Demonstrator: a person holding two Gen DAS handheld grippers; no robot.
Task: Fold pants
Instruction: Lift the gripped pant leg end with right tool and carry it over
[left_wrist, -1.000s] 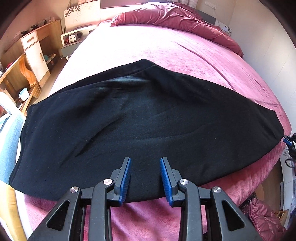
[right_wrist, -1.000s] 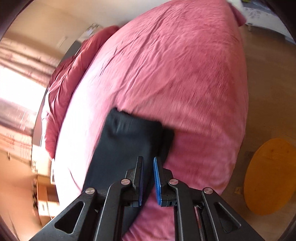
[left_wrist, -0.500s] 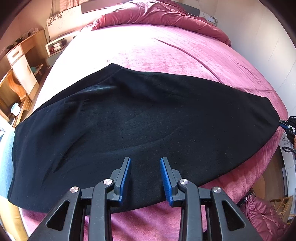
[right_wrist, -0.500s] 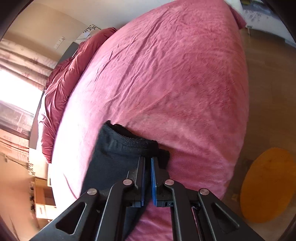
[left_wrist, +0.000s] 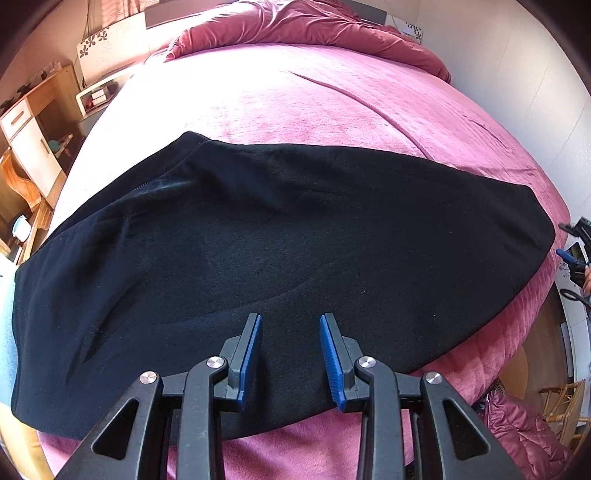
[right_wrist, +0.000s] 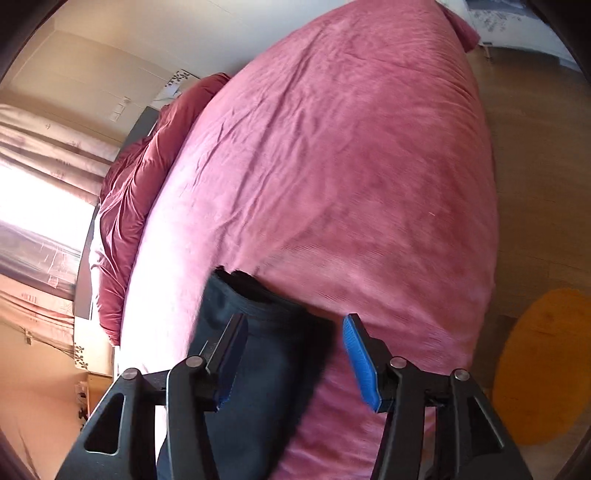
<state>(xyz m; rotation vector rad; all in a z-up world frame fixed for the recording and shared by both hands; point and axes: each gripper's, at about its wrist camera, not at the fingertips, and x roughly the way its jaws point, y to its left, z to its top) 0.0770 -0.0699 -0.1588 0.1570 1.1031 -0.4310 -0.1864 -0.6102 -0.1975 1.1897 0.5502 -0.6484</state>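
Observation:
Black pants (left_wrist: 295, 240) lie folded lengthwise across the pink bed (left_wrist: 314, 103), waist end to the left and leg end to the right. My left gripper (left_wrist: 291, 321) hovers over their near edge at mid-length, open, with nothing between its blue pads. In the right wrist view the pants' leg end (right_wrist: 258, 369) rests on the bed near its corner. My right gripper (right_wrist: 294, 325) sits just above that end with its jaws opening. The cloth lies under and between the pads, which do not press on it.
A crumpled maroon duvet (left_wrist: 314, 22) lies at the head of the bed. Wooden desk and cabinets (left_wrist: 29, 129) stand along the left, a wall on the right. A quilted maroon item (left_wrist: 524, 435) lies on the floor. A round orange stool (right_wrist: 546, 362) stands by the bed corner.
The right gripper was shut on the pants' leg end and now stands with its jaws apart, the cloth let go onto the bed. The left gripper drifted slightly along the pants, still open.

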